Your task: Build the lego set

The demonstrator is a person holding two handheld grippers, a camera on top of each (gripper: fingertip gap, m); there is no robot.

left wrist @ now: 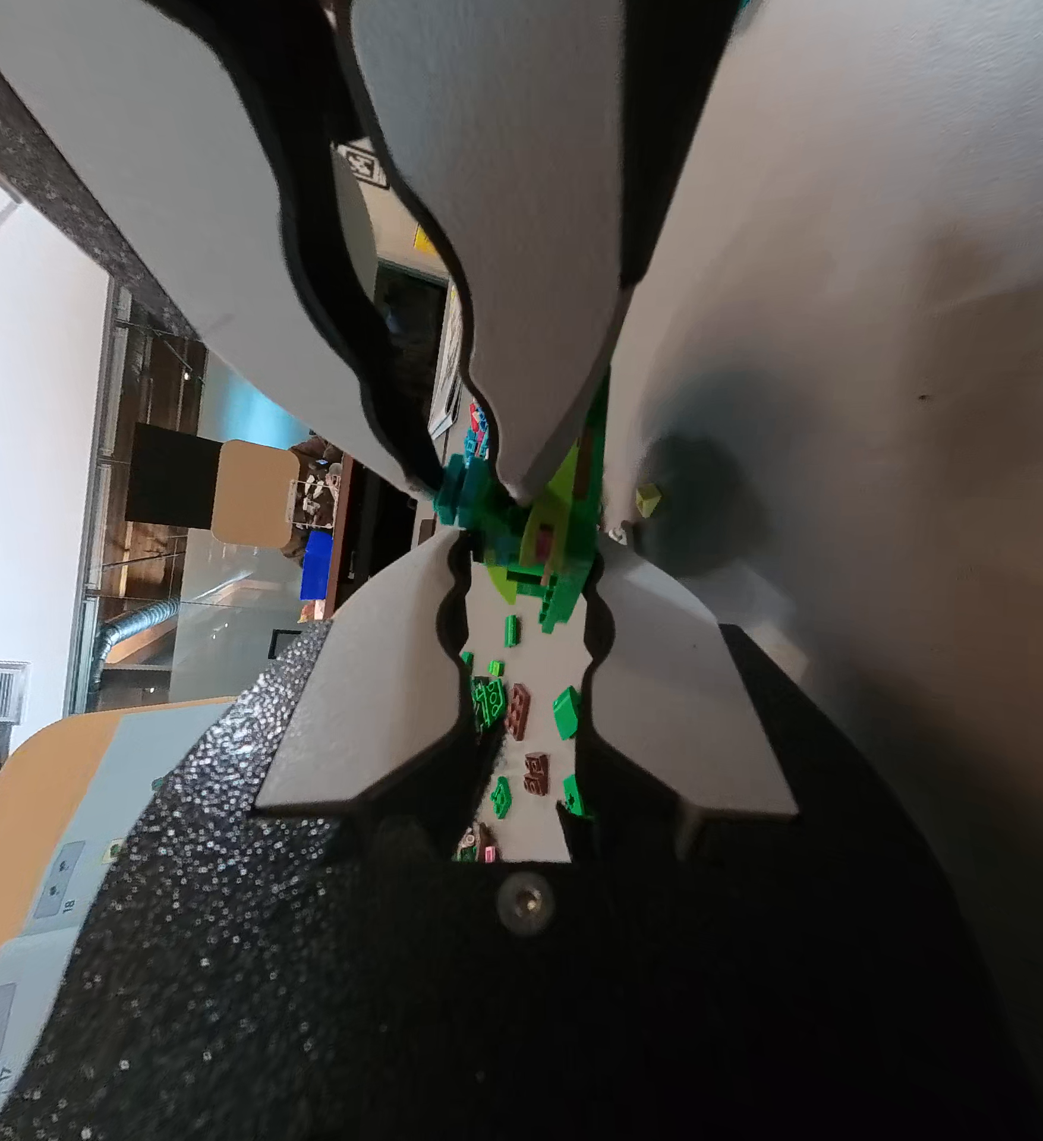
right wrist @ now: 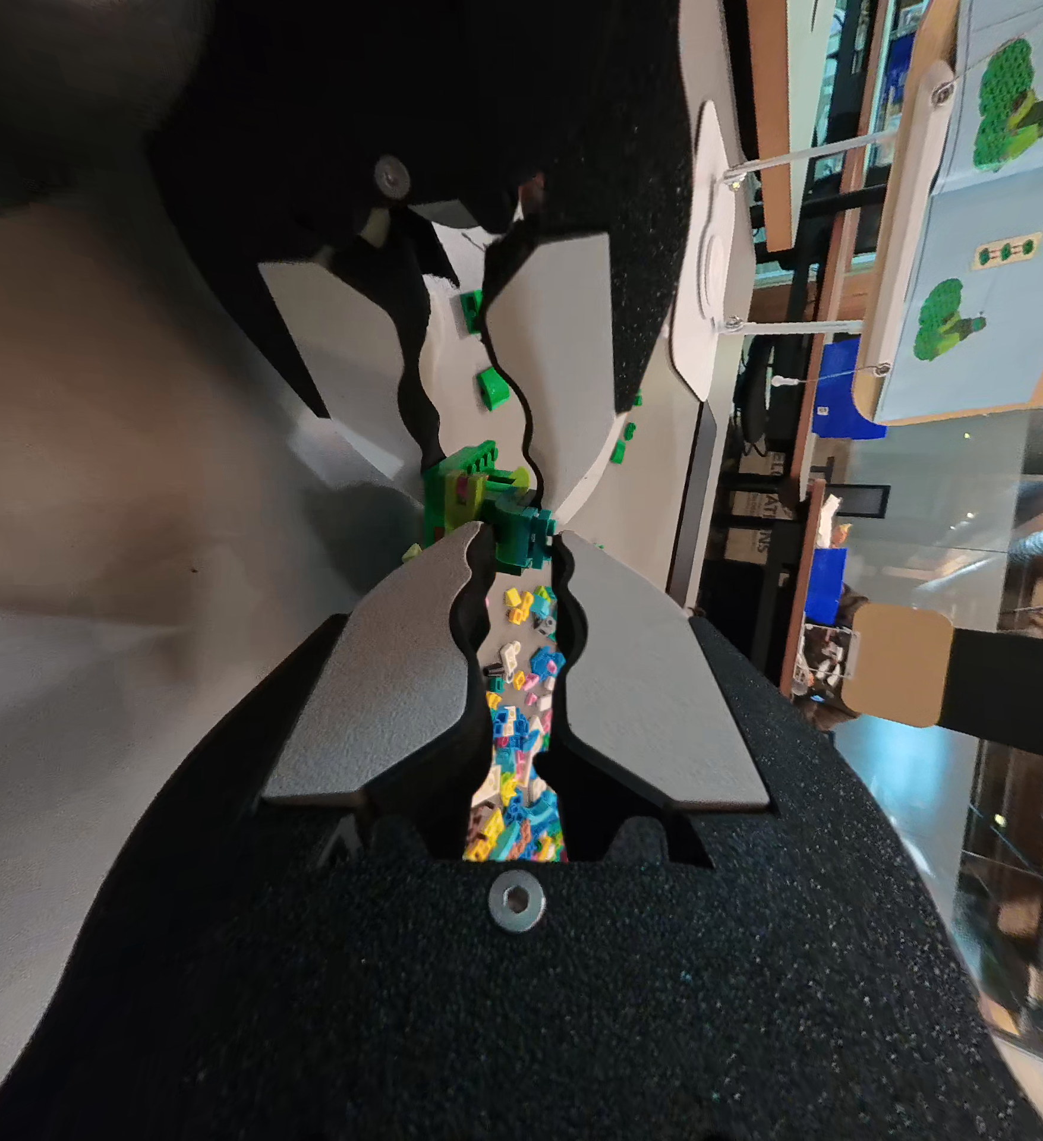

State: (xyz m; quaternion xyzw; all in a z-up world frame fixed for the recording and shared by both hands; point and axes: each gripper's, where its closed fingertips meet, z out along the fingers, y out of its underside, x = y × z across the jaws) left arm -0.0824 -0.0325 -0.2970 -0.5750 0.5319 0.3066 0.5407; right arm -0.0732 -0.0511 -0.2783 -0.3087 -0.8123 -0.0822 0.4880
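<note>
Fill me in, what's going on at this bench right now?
A person is working two handheld grippers nose to nose on a half-built green Lego model. The left gripper is clamped on its bright green base, and the right gripper is clamped on the teal block at its end, seemingly pressing it on or adjusting it. Loose green and brown bricks lie on the white table, a mixed-colour pile sits further along, and an instruction booklet stands propped beside it.

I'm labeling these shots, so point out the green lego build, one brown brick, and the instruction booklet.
green lego build (left wrist: 559,525): left wrist view, on its lime leaf-shaped plate.
brown brick (left wrist: 517,711): left wrist view, on its studded top.
instruction booklet (right wrist: 963,259): right wrist view, on the pale blue page.
</note>
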